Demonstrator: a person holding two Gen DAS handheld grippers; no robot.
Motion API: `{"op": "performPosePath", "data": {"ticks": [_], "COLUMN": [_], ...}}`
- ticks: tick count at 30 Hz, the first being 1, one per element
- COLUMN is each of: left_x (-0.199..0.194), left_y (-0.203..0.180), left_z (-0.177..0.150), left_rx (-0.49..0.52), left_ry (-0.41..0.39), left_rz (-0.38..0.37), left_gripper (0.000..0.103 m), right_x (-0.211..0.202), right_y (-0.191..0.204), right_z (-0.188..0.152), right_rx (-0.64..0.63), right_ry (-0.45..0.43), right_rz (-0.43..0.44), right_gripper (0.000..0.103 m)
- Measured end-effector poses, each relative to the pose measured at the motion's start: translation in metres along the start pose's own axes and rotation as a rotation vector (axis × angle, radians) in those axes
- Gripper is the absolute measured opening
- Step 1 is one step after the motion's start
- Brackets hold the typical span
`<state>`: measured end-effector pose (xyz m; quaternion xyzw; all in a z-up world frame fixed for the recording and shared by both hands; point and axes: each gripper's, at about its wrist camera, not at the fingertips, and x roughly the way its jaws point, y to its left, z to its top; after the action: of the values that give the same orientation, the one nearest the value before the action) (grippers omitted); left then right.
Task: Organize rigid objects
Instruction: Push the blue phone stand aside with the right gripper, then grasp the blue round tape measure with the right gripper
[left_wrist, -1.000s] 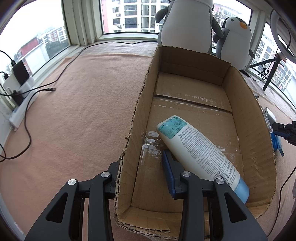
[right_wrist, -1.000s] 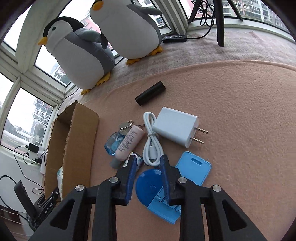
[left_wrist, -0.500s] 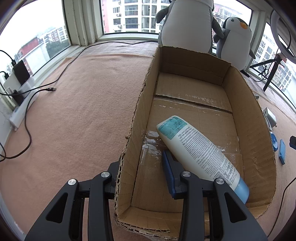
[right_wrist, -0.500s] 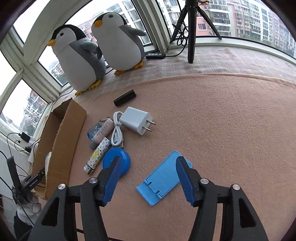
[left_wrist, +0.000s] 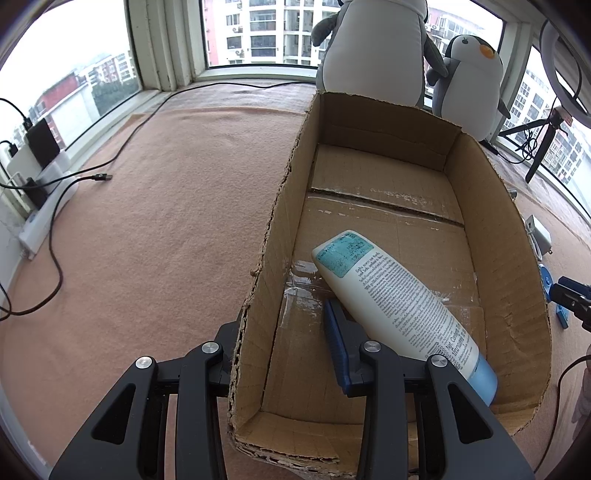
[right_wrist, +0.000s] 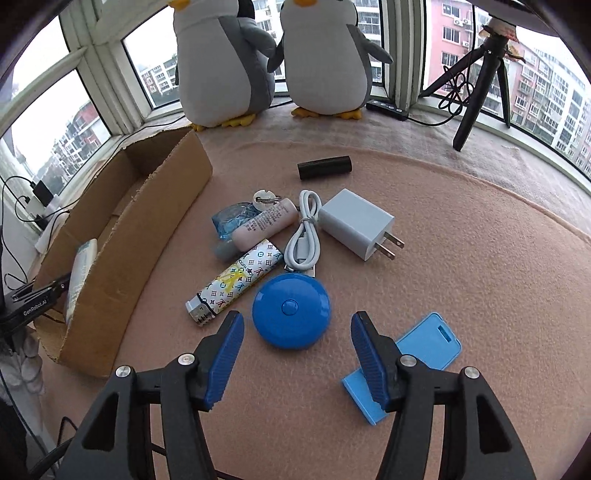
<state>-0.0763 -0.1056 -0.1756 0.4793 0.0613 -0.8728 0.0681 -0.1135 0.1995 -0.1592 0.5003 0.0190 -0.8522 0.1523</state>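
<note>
Inside the cardboard box: one lotion bottle, rest still out. Left gripper straddles the box's side wall, fingers clamped on it. Right gripper fingers wide, empty, over the blue round case. Left on the carpet: one case, charger, cable, lighter, pink tube, black cylinder, blue stand.
</note>
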Motion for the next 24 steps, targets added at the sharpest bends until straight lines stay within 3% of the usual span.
{"op": "performPosePath", "data": {"ticks": [10,13,24], "left_x": [0.000,0.000,0.000], "left_y": [0.000,0.000,0.000], "left_z": [-0.001,-0.001,-0.001], "left_rx": [-0.006,-0.006,-0.006], "left_ry": [-0.002,-0.002,-0.002], "left_rz": [0.000,0.000,0.001], "left_gripper": [0.035,0.035,0.035], "right_x": [0.016,0.019,0.016], "right_y": [0.015,0.019,0.021], "right_z": [0.002,0.001,-0.007], "right_rx": [-0.075,-0.093,-0.103], "right_ry": [0.033,0.046,0.049], "right_rz": [-0.052,-0.061,-0.058], "right_gripper": [0.055,0.046,0.046]}}
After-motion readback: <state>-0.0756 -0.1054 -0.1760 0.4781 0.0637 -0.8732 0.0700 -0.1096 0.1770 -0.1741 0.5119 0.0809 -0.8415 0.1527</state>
